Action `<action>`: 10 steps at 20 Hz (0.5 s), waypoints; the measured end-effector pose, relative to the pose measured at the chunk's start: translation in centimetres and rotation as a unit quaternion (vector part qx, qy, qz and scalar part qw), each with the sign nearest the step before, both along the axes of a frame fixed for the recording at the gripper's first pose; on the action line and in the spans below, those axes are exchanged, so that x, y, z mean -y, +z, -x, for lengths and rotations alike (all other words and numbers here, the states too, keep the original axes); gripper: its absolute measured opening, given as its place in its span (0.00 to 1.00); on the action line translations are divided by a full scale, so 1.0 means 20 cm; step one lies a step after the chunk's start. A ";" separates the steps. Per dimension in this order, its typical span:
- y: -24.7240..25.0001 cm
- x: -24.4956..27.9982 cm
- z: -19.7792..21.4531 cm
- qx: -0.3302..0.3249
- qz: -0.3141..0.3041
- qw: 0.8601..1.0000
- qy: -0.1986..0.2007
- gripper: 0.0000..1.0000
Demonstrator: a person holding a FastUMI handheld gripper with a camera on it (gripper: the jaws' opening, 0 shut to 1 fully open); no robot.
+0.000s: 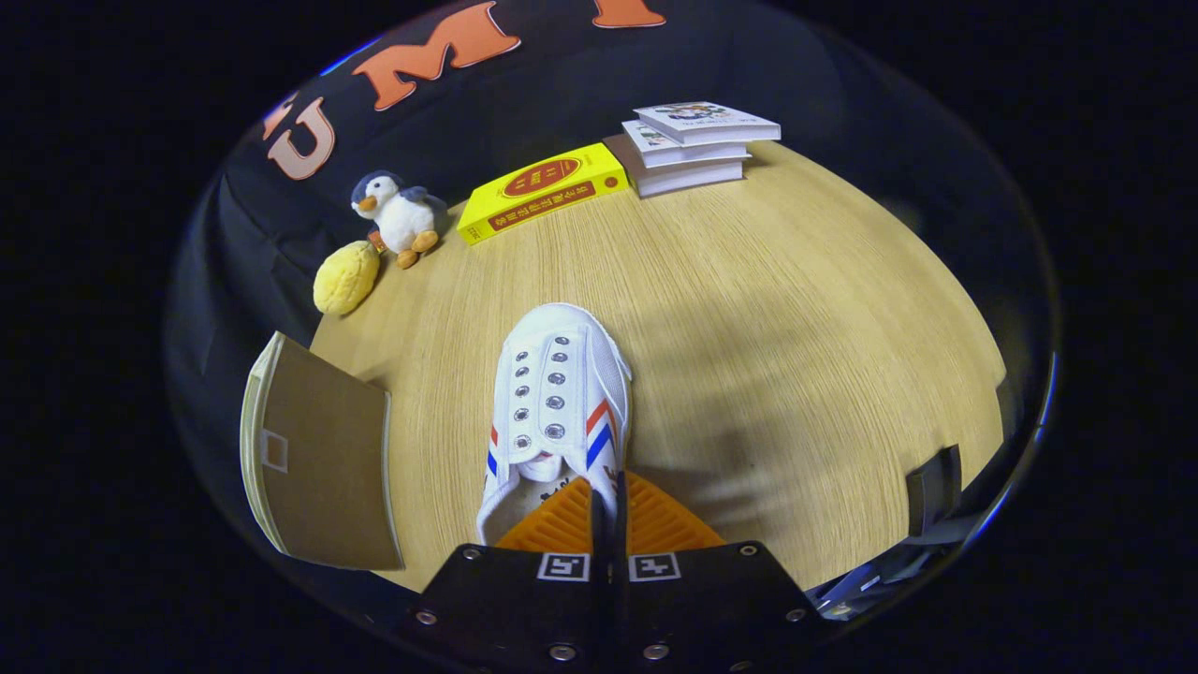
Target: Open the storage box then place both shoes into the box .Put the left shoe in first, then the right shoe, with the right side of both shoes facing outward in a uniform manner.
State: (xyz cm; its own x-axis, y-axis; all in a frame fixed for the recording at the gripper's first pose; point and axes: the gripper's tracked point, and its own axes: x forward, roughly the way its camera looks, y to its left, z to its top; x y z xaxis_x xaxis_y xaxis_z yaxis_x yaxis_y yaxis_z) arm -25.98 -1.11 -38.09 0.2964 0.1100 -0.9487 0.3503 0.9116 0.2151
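A white canvas shoe (558, 393) with red and blue side stripes and metal eyelets points away from me, its toe over the wooden table (767, 309). My gripper (608, 494) is shut on the shoe's right side wall by the opening, one finger inside and one outside. The shoe's shadow falls on the table to its right, so it seems lifted. To the left of the shoe stands the storage box (318, 459), brown with a pale edge; I cannot tell whether it is open.
A penguin plush (401, 213) and a yellow soft toy (345, 277) lie at the table's far left. A yellow book (543, 192) and a stack of white books (694, 145) lie at the back. A dark object (933, 489) sits at the near right edge.
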 end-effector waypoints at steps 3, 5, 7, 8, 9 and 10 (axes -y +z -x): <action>0.12 -0.05 -0.09 0.026 -0.004 1.000 0.000 0.01; 0.21 -0.09 -0.16 0.044 -0.003 0.999 0.006 0.01; 0.31 -0.14 -0.21 0.056 -0.009 0.998 0.005 0.01; 0.35 -0.18 -0.22 0.059 -0.015 0.998 0.002 0.01; 0.39 -0.21 -0.24 0.064 -0.019 0.998 0.003 0.01; 0.43 -0.25 -0.25 0.068 -0.021 0.997 0.005 0.01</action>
